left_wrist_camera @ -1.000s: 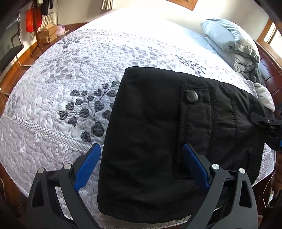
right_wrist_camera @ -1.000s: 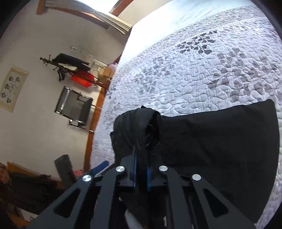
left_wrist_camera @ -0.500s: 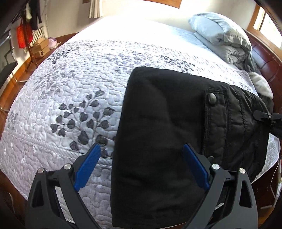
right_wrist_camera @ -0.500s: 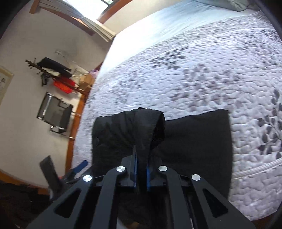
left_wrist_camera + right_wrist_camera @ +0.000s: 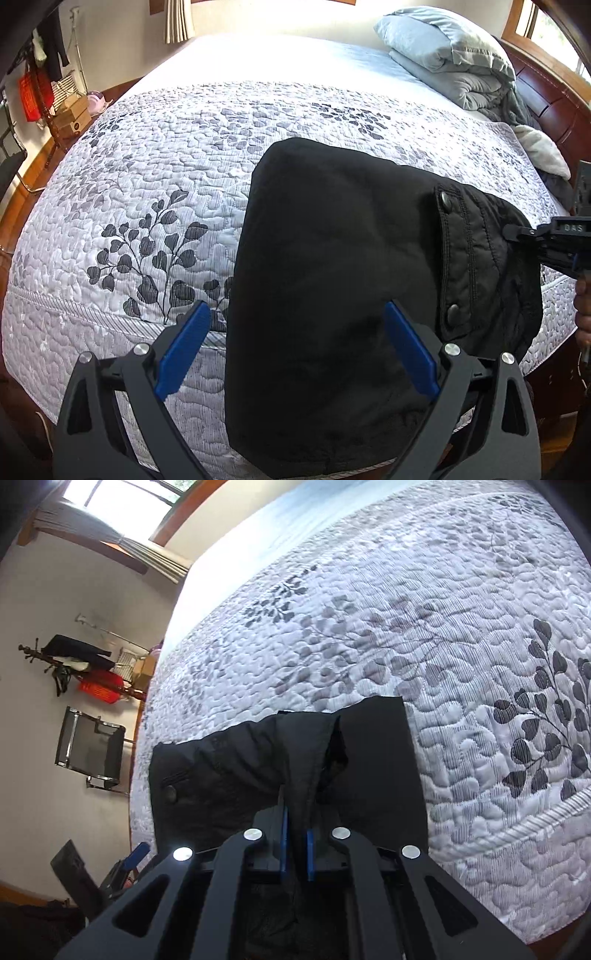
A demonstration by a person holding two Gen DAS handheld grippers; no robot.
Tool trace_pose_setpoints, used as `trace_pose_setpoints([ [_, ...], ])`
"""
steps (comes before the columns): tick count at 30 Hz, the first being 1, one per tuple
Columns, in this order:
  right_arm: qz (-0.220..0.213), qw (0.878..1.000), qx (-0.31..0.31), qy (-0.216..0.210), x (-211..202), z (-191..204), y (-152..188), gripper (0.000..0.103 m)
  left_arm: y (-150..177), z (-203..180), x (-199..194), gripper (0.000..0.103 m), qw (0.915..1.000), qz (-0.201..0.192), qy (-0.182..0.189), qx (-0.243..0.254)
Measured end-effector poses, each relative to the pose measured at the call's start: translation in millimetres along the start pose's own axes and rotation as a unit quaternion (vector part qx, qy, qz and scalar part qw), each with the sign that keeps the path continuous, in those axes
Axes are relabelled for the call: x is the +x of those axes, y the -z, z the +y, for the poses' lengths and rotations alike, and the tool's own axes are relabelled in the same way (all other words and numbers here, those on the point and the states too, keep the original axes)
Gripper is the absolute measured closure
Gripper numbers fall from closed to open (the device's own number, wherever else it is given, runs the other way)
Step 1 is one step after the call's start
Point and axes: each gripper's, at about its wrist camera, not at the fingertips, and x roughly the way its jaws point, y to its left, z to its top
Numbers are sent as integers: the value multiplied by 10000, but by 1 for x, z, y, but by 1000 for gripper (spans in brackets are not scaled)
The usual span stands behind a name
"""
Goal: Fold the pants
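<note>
Pants [image 5: 332, 295]: black, folded into a thick block, lying on the bed [image 5: 166, 166] near its front edge; lower end hanging slightly past the mattress border. Flap with two snap buttons [image 5: 446, 201] showing toward the waist end, at the right in the left wrist view.

Left tongs [image 5: 297, 350]: blue pads spread wide, poised above the folded block; one pad over the quilt beside the cloth, the other over the cloth itself. Nothing gripped.

Right tongs [image 5: 295, 843]: pads drawn narrow, pinching a bunched ridge of the black fabric at the waist end; cloth rising up between the pads. Also seen at the right border of the left wrist view, tip against the pants' edge.

Quilt: white, stitched, printed with grey and dark leaf sprays [image 5: 147, 258].

Pillow [image 5: 436, 40]: pale blue-grey, stacked on folded bedding at the head of the bed, well apart from the pants.

Chair [image 5: 88, 753]: black, metal-framed, beside the bed by the wall.

Coat stand [image 5: 74, 661]: dark garment and red item hung on it.
</note>
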Motion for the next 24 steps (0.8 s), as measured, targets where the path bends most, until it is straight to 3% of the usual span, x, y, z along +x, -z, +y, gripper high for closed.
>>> trace_pose_setpoints([
  [8,12,9999,-18,158,17,-9,-4,93,2,-1,7,9,10000,43,-82,3],
  [9,-11,9998,-68,174,17,-8,-3,90,2,-1,8,9,9999,54,-96,1],
  [12,-223,9988,-227,383,7,-6,2,63,4,-1,10,9,9999,72,-99,-11],
  [16,-319,9988,-256,252,-10,-11,18,46,5,-1,8,9,9999,78,-79,31],
  [20,-158,9996,-179,-125,-21,-20,45,45,8,-2,4,9,9999,87,-80,73],
  [24,-73,9998,-164,-94,-25,-26,72,43,11,-4,0,9,9999,78,-71,89],
])
